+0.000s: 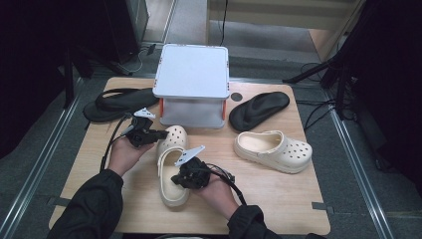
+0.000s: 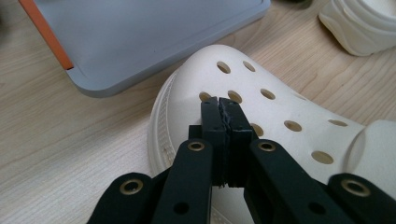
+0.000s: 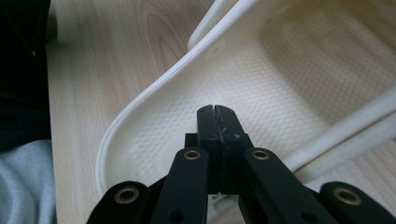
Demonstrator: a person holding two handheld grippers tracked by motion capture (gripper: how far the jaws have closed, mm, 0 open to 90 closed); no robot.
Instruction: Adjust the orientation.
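Both jaws pressed together, empty: left gripper (image 2: 223,108) over toe, right gripper (image 3: 217,116) over heel of cream perforated foam clog (image 1: 172,167); spread jaws before gripping rim.

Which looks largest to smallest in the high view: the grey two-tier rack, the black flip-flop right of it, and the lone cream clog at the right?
1. Grey two-tier rack, clearly largest.
2. Cream clog and black flip-flop look about alike; the clog lies nearer the camera, so no ranking between them.
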